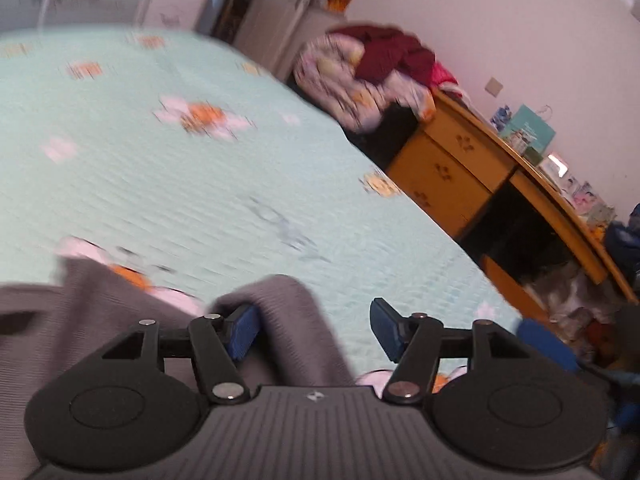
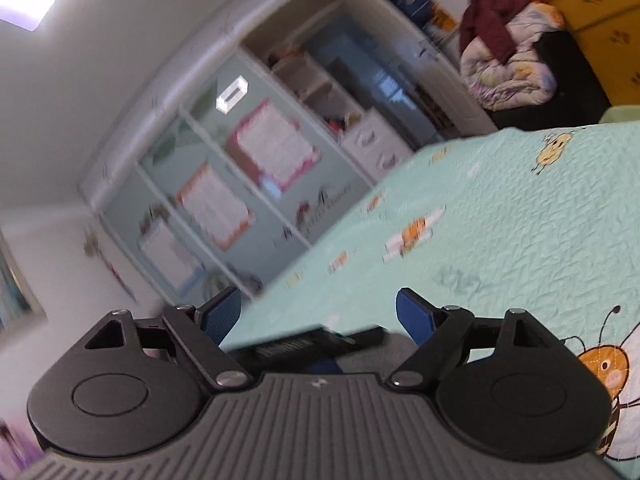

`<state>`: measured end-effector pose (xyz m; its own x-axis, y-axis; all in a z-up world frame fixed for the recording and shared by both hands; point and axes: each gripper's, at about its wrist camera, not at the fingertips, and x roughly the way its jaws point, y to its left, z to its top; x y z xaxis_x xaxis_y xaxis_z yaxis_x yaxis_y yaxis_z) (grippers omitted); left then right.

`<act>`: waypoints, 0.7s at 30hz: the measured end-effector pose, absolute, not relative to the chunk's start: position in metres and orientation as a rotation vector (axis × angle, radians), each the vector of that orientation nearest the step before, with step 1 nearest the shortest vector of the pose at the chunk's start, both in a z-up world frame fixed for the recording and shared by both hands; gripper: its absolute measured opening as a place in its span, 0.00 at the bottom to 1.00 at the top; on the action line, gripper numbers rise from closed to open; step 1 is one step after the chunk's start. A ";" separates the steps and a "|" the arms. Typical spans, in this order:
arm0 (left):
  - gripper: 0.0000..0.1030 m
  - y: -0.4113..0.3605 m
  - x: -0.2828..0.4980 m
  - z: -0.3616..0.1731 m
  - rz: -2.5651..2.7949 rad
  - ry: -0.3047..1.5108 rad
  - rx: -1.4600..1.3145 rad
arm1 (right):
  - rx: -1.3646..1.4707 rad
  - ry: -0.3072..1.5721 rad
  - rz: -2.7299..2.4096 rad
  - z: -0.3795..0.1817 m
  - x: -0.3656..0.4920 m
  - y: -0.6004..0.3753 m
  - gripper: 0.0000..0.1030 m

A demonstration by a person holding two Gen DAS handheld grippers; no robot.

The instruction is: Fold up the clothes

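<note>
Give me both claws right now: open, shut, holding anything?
Left claw: open, grey garment bunched between its fingers, not clamped.
Right claw: open, holding nothing.

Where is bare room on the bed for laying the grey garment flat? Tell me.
The bedspread is bare from the grey garment at the left gripper out to its far edge. The wooden desk beside it is crowded, with piled bedding at its end.

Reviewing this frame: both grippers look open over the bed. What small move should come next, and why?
Probably close the left gripper on the grey garment. Its jaws stand open, a fold of the cloth bunches against its left finger, and nothing is pinched yet. The right gripper is open too, over the green bedspread.
</note>
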<state>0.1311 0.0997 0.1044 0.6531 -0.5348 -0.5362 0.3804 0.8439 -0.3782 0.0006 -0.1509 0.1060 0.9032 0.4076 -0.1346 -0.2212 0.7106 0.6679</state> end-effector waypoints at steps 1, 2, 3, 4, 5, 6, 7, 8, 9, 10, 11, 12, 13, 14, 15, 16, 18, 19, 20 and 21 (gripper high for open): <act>0.66 0.120 0.119 0.108 -0.491 0.641 -0.238 | 0.670 0.313 0.372 0.102 0.005 -0.143 0.82; 0.72 0.139 0.107 0.108 -0.458 0.615 -0.227 | 0.642 0.343 0.390 0.098 0.010 -0.135 0.82; 0.74 0.156 0.096 0.107 -0.426 0.598 -0.211 | 0.613 0.373 0.407 0.094 0.015 -0.127 0.82; 0.77 0.173 0.085 0.106 -0.394 0.582 -0.195 | 0.584 0.403 0.425 0.090 0.020 -0.119 0.82; 0.79 0.190 0.074 0.105 -0.361 0.565 -0.178 | 0.555 0.433 0.443 0.086 0.025 -0.112 0.82; 0.79 0.200 0.068 0.100 -0.325 0.576 -0.106 | 0.526 0.463 0.460 0.082 0.030 -0.104 0.82; 0.79 0.206 0.064 0.092 -0.286 0.602 -0.004 | 0.496 0.492 0.477 0.078 0.034 -0.096 0.82; 0.79 0.207 0.061 0.083 -0.241 0.626 0.109 | 0.467 0.522 0.494 0.074 0.039 -0.088 0.82; 0.79 0.208 0.059 0.074 -0.204 0.630 0.210 | 0.447 0.551 0.507 0.069 0.044 -0.082 0.82; 0.79 0.209 0.055 0.066 -0.172 0.624 0.301 | 0.453 0.579 0.511 0.063 0.048 -0.079 0.82; 0.79 0.212 0.051 0.059 -0.161 0.610 0.372 | 0.457 0.609 0.517 0.058 0.052 -0.077 0.82; 0.79 0.215 0.047 0.053 -0.160 0.591 0.434 | 0.458 0.639 0.529 0.053 0.055 -0.076 0.82; 0.79 0.215 0.046 0.046 -0.152 0.583 0.504 | 0.457 0.655 0.544 0.050 0.058 -0.076 0.82; 0.79 0.214 0.047 0.038 -0.137 0.588 0.568 | 0.459 0.662 0.563 0.047 0.058 -0.076 0.82; 0.79 0.214 0.050 0.030 -0.120 0.596 0.626 | 0.468 0.669 0.580 0.043 0.059 -0.076 0.82; 0.80 0.217 0.052 0.028 -0.117 0.606 0.643 | 0.480 0.677 0.592 0.040 0.060 -0.076 0.82; 0.70 0.227 0.055 0.029 -0.126 0.625 0.633 | 0.490 0.695 0.603 0.034 0.062 -0.076 0.82; 0.37 0.232 0.057 0.030 -0.131 0.635 0.628 | 0.491 0.704 0.608 0.030 0.064 -0.075 0.82; 0.07 0.238 0.058 0.030 -0.135 0.645 0.623 | 0.488 0.712 0.612 0.028 0.065 -0.074 0.82; 0.06 0.245 0.062 0.036 -0.141 0.653 0.586 | 0.477 0.722 0.617 0.026 0.066 -0.070 0.82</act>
<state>0.0624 0.2452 0.0363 0.7913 0.0559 -0.6089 0.3024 0.8298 0.4690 0.0656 -0.0704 0.0255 0.5900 0.6640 -0.4595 -0.3511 0.7234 0.5945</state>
